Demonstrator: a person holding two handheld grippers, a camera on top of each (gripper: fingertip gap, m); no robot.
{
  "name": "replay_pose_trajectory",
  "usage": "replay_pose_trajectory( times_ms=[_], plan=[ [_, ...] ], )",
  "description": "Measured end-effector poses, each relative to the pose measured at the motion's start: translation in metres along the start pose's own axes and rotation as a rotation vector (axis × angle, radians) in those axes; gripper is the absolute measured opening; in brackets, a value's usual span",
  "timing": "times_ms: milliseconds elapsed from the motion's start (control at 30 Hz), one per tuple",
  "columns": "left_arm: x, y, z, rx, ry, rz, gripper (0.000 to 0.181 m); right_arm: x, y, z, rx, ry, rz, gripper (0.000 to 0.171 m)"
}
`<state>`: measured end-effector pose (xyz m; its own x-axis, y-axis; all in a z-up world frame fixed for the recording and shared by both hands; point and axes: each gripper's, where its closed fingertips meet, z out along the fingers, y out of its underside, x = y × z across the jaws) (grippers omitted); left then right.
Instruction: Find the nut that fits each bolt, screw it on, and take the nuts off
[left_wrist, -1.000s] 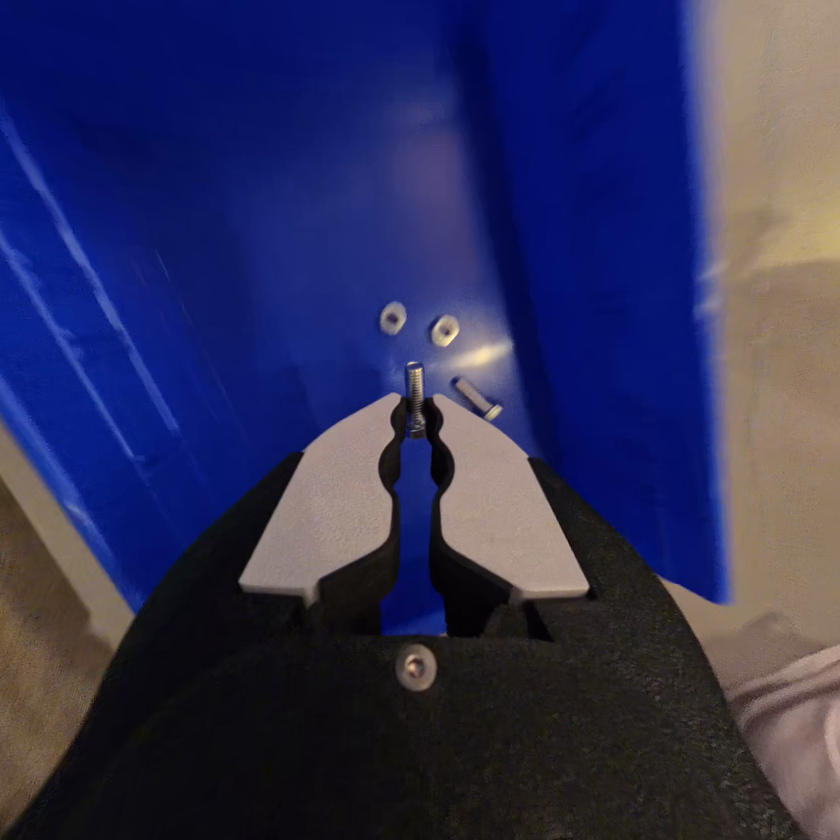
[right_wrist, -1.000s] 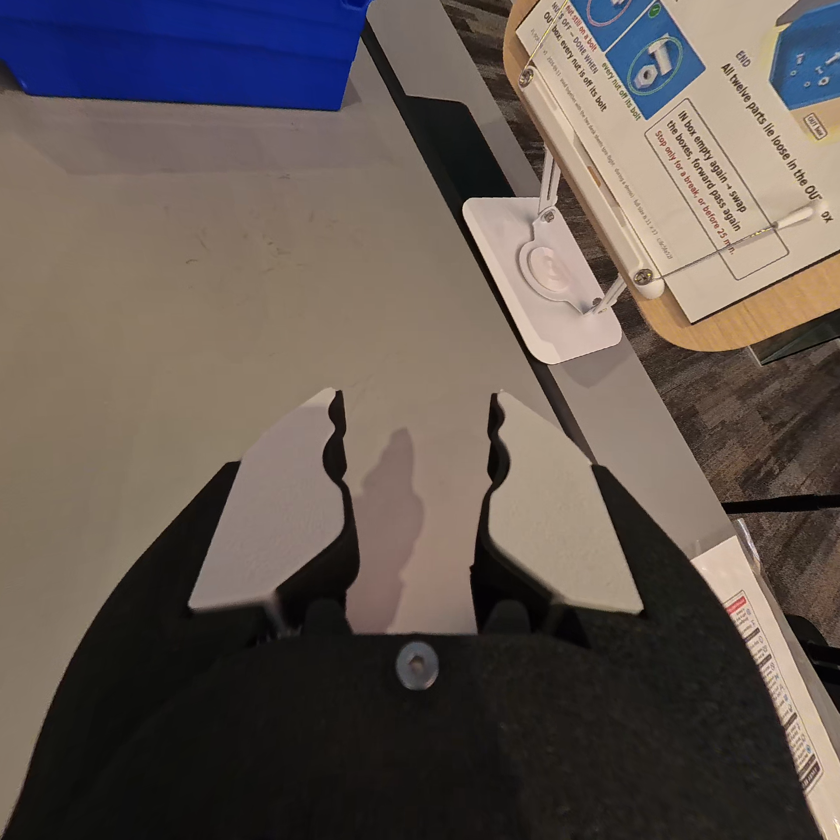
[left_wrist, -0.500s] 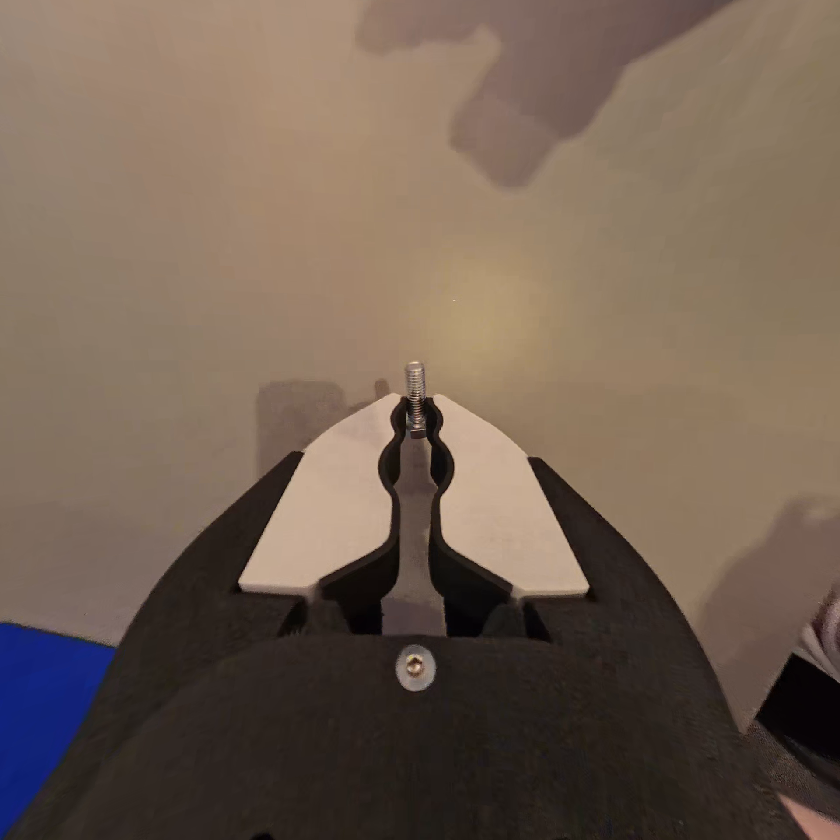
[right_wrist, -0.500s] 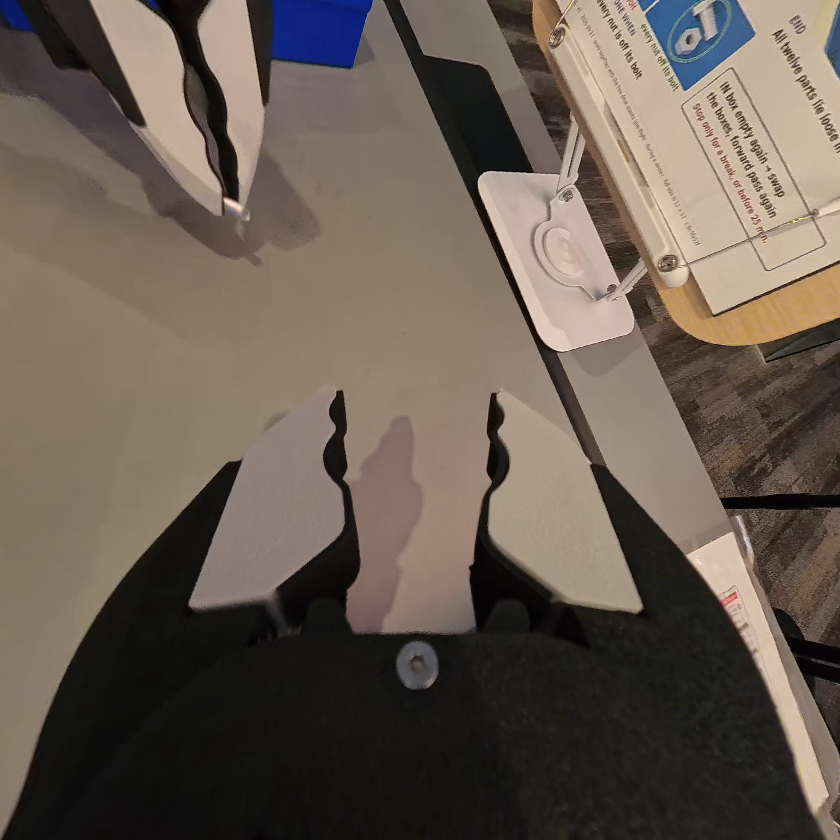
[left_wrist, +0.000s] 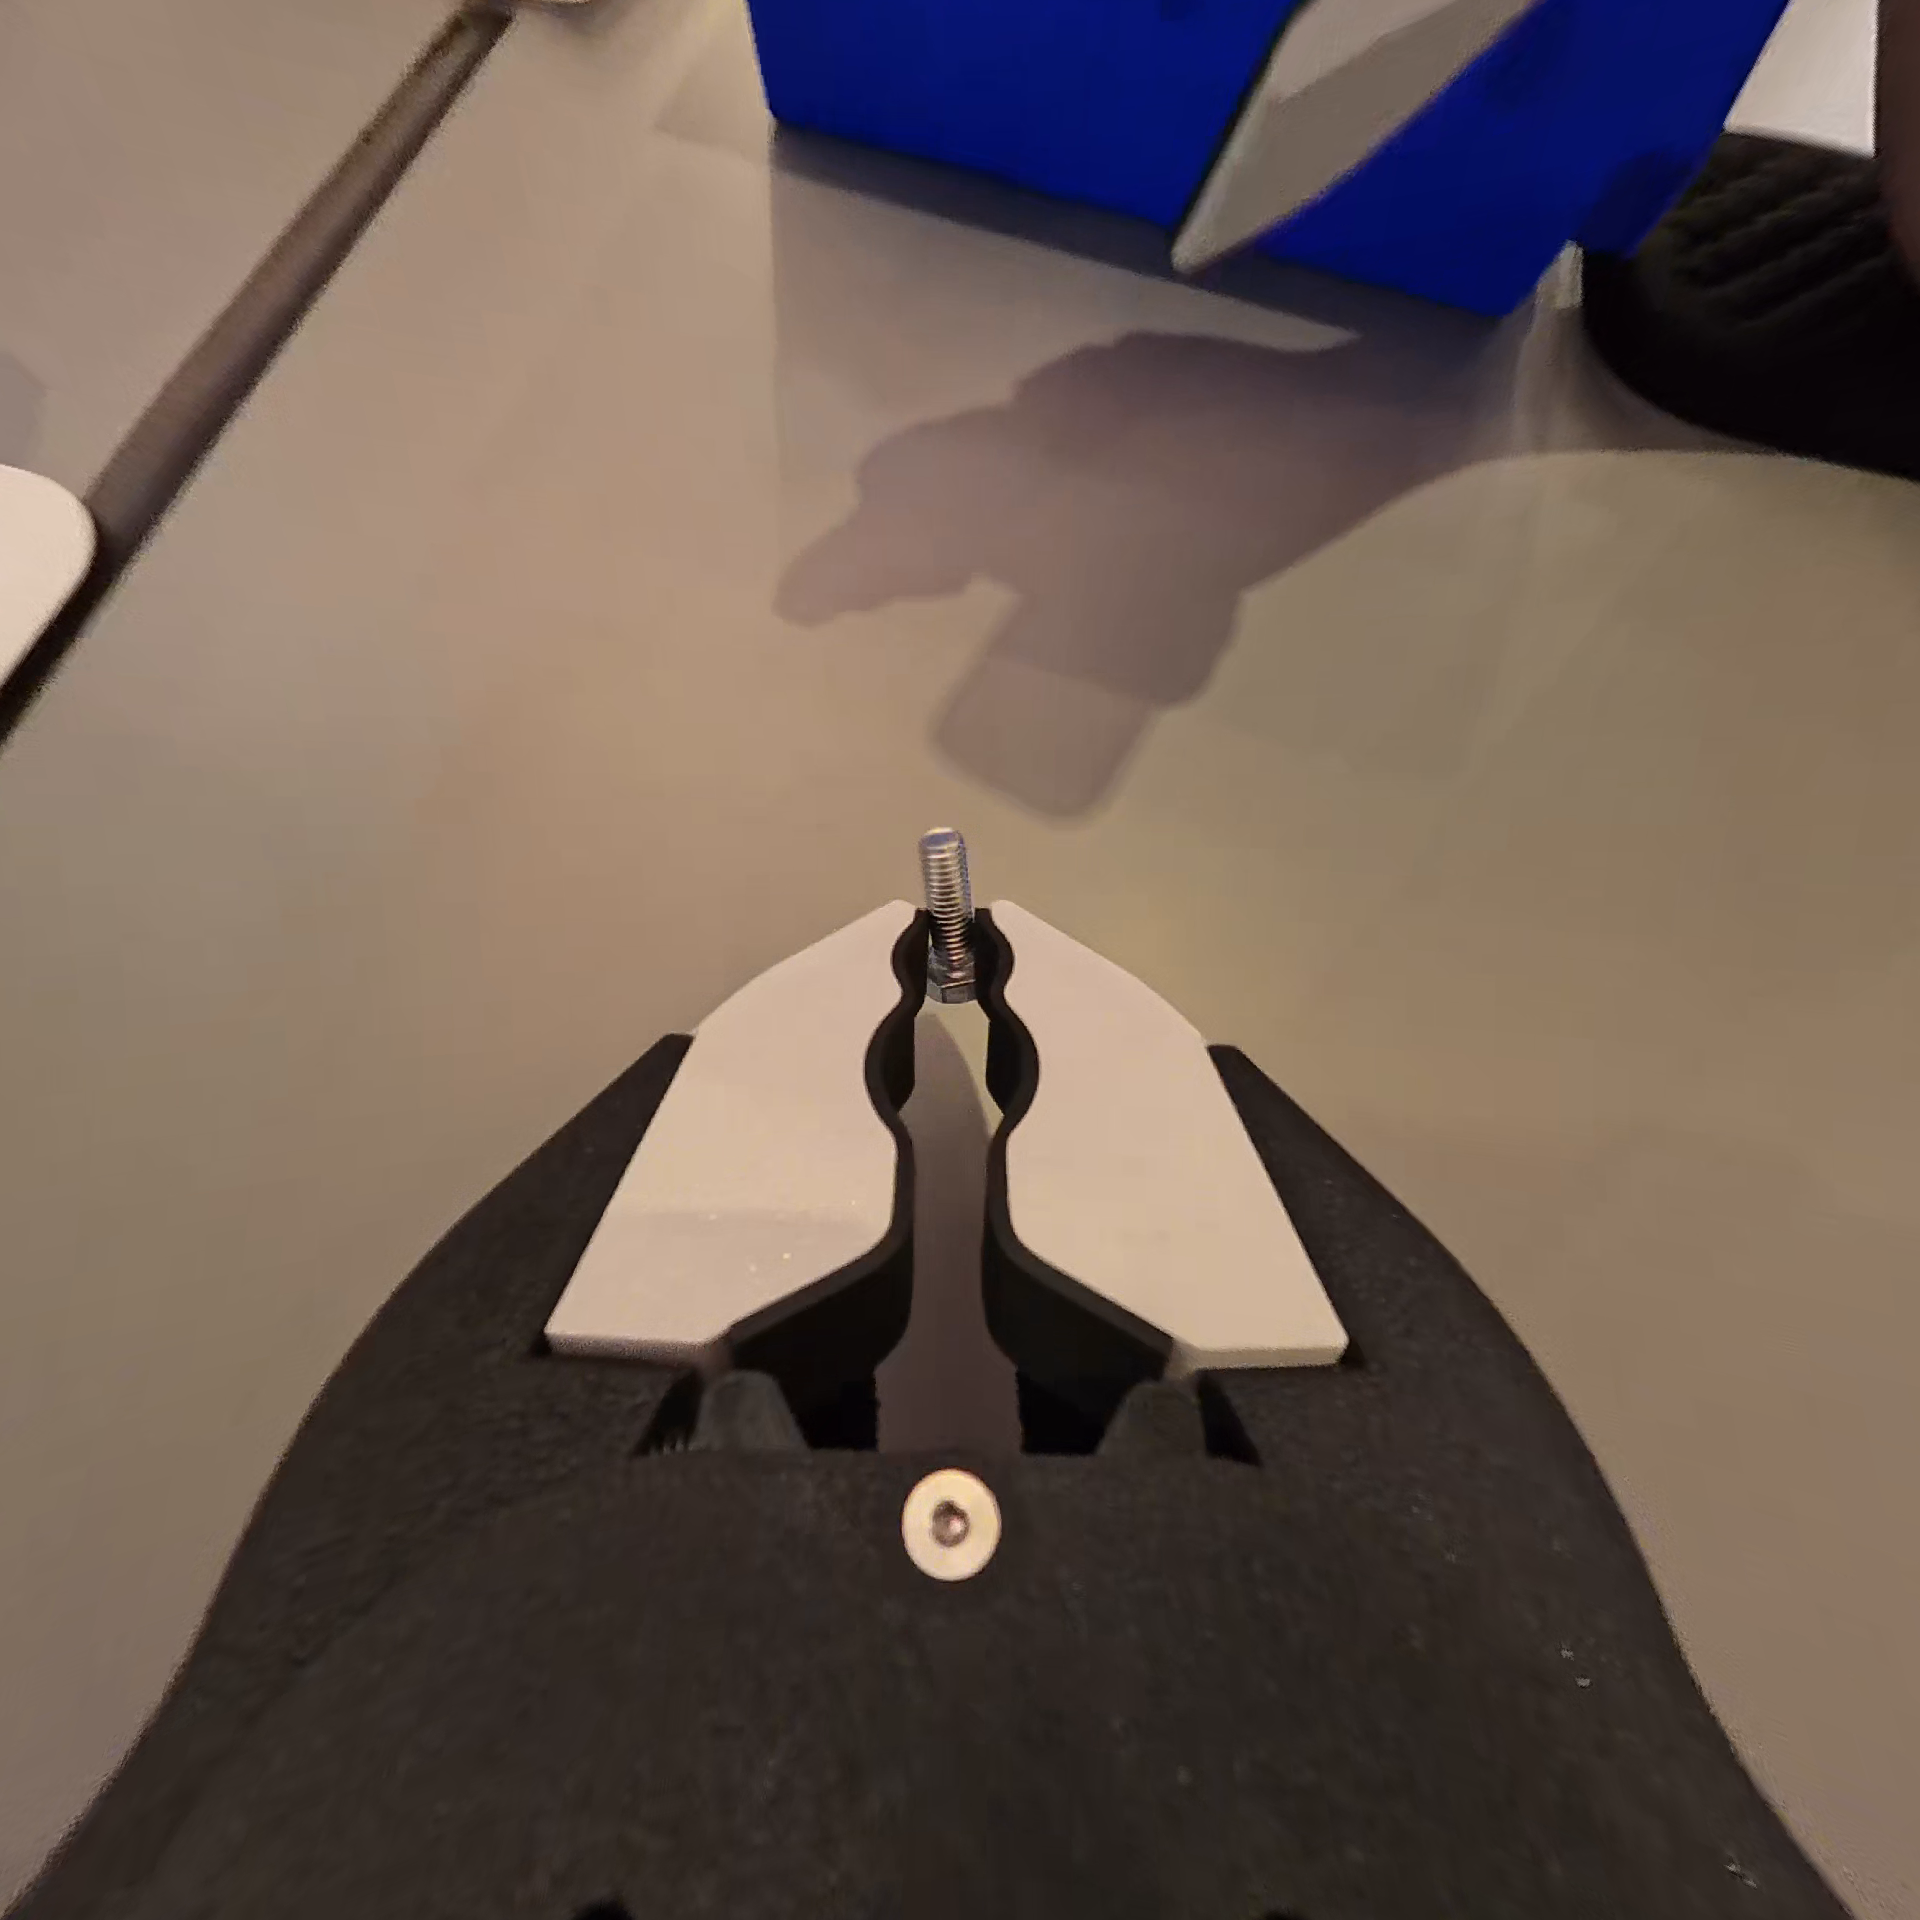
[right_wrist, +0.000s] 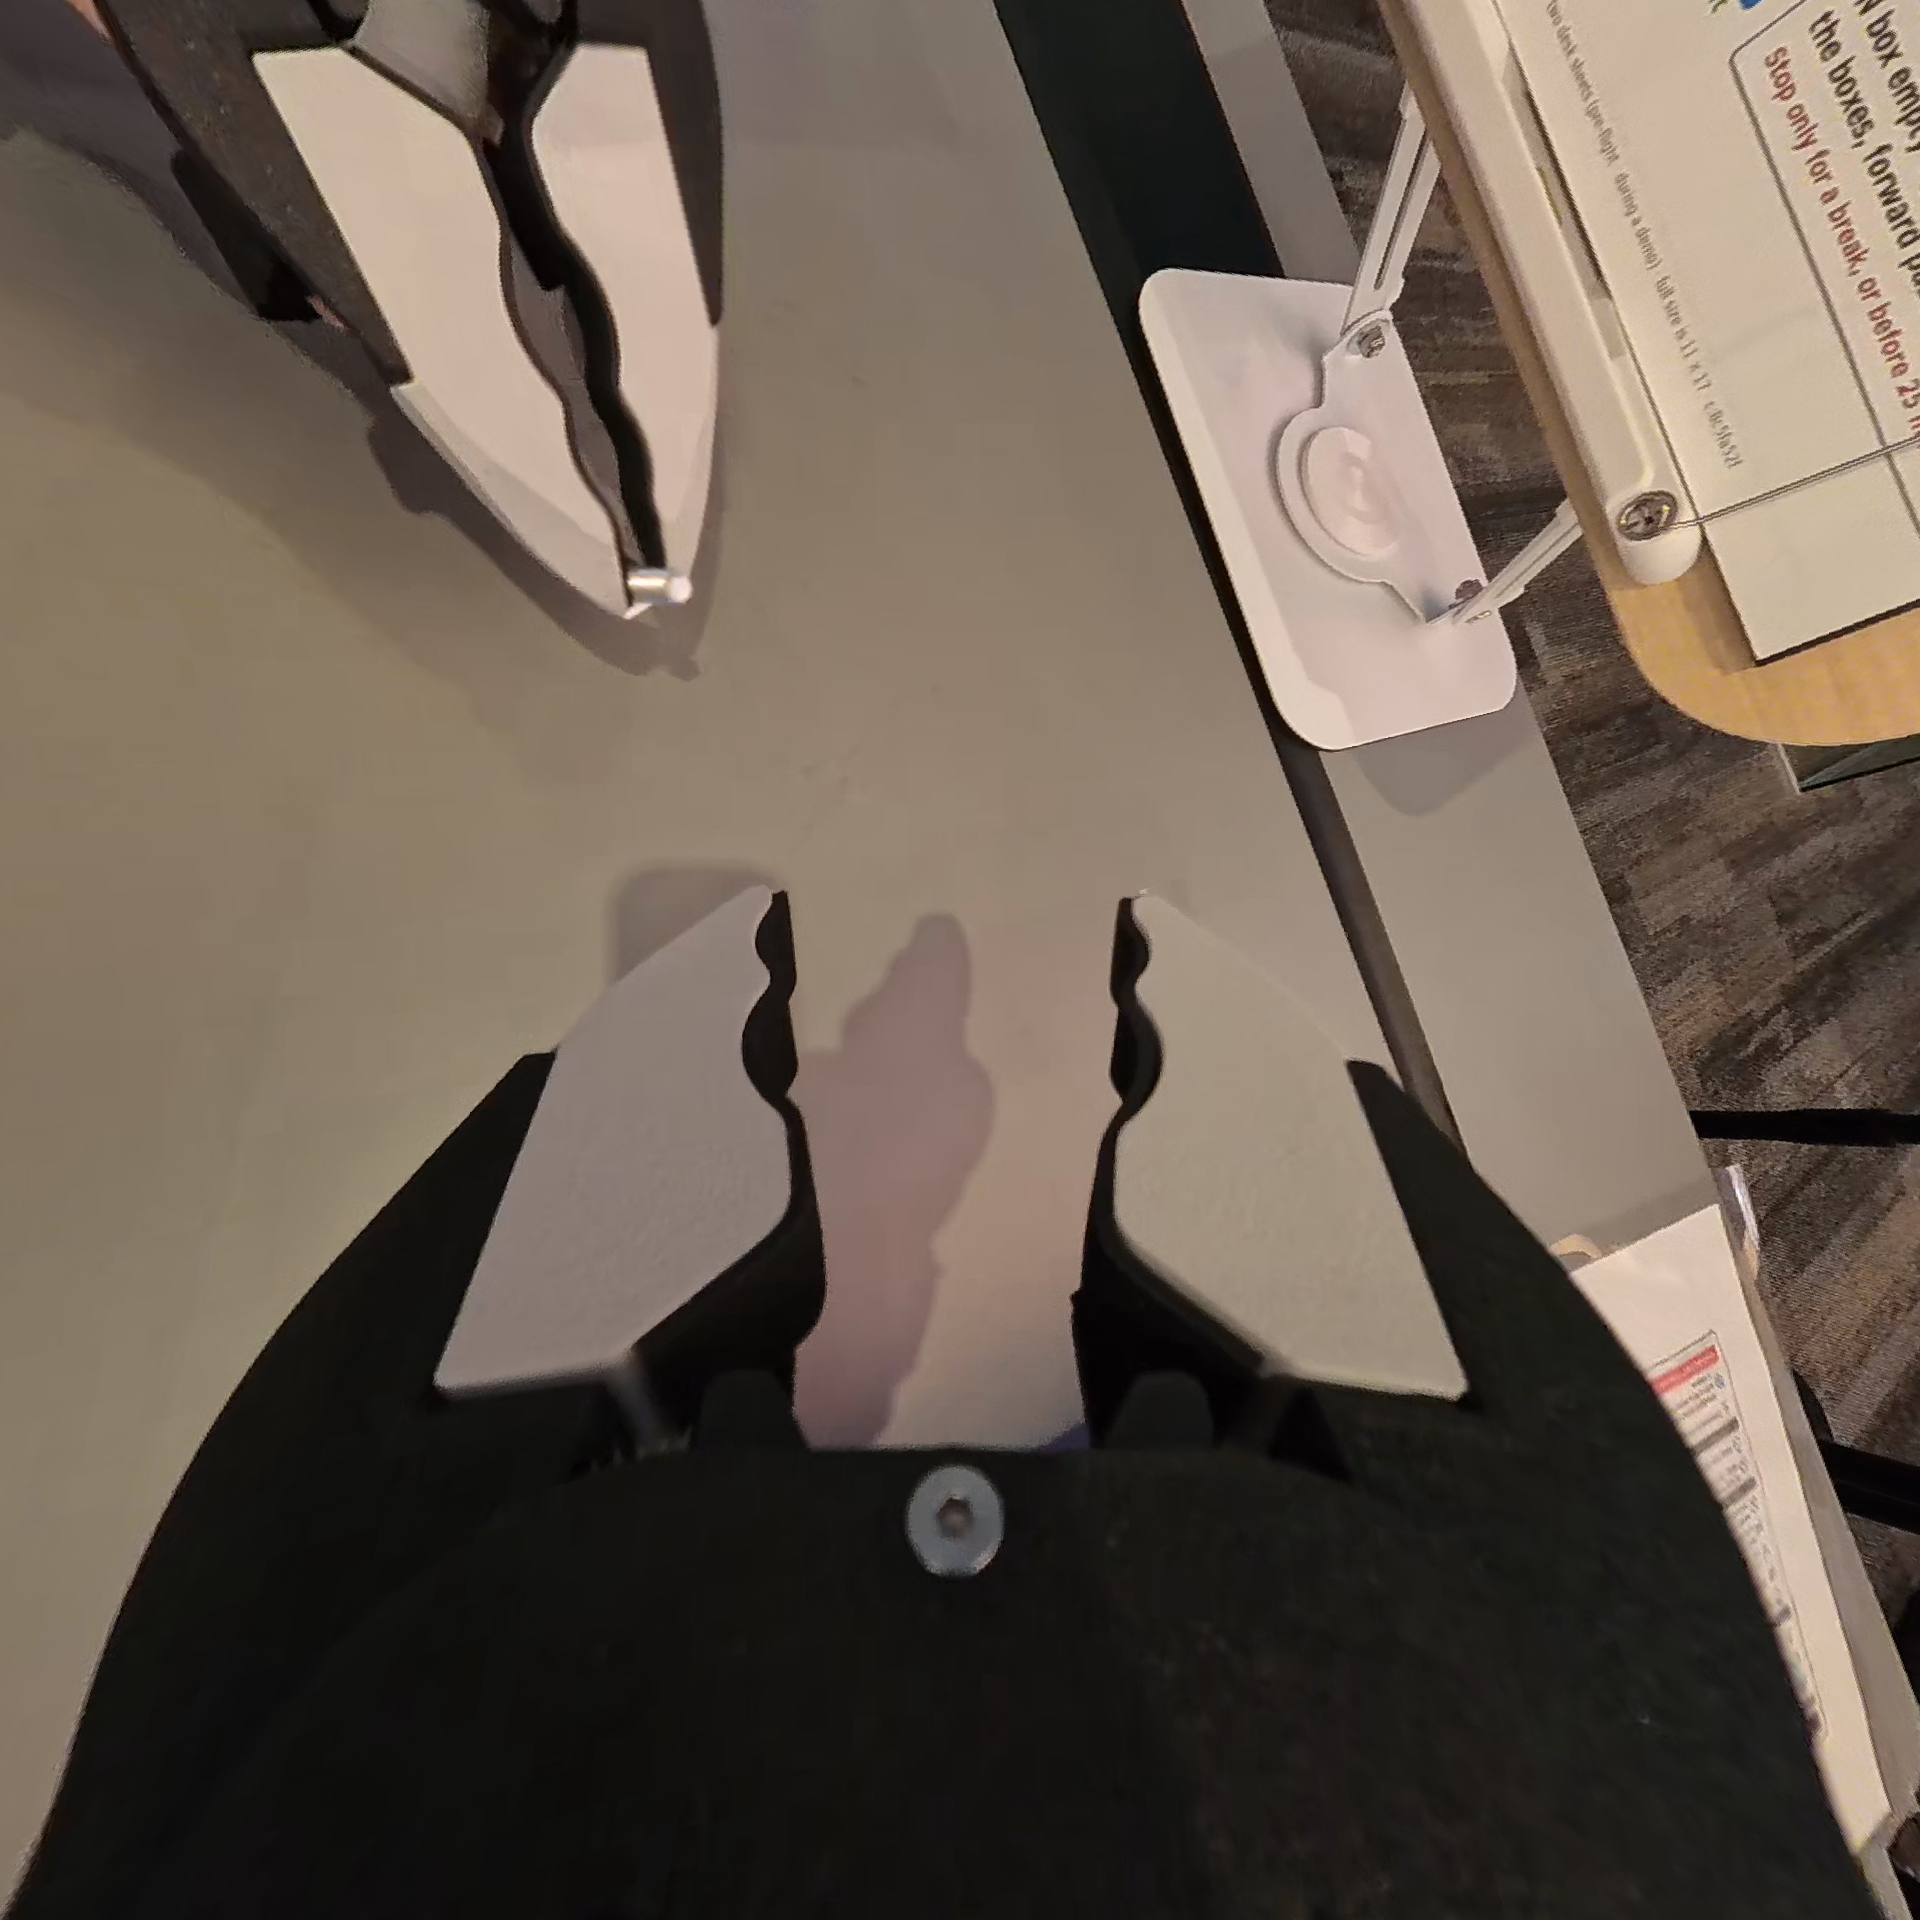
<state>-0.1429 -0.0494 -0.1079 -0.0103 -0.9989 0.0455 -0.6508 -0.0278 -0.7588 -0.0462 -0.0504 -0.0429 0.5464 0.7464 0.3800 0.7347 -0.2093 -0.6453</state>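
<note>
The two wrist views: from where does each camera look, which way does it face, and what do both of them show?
Left wrist view: sits on the left gripper, looks forward and low over the table toward the blue box; its fingers clamp a bolt.
Right wrist view: sits on the right gripper, looks steeply down at the table and a white stand base; its fingers are open and empty.
Shared: the table, both grippers, and the bolt.

Bench (left_wrist: 416, 727): smooth grey top with a dark seam running along one side.
Blue box (left_wrist: 987, 94): stands on the bench at its far end.
White stand base (right_wrist: 1325, 509): lies flat on the bench strip beyond the seam.
Paper sheet (right_wrist: 1704, 1382): lies at the bench's near right edge.
</note>
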Motion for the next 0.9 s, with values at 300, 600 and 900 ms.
replay_pose_trajectory(
  times_ms=[300, 600, 900],
  plan=[
    [-0.001, 0.029, 0.017, -0.139, -0.001, 0.042, 0.007, -0.007, 0.005, 0.009, -0.029, -0.023, -0.018, 0.058],
    [0.001, 0.045, 0.013, -0.285, 0.019, -0.078, 0.008, -0.008, 0.008, 0.013, -0.049, -0.030, -0.021, 0.058],
    [-0.001, 0.047, 0.014, -0.311, -0.015, -0.074, 0.013, -0.010, 0.010, 0.016, -0.066, -0.035, -0.034, 0.057]
  ],
)
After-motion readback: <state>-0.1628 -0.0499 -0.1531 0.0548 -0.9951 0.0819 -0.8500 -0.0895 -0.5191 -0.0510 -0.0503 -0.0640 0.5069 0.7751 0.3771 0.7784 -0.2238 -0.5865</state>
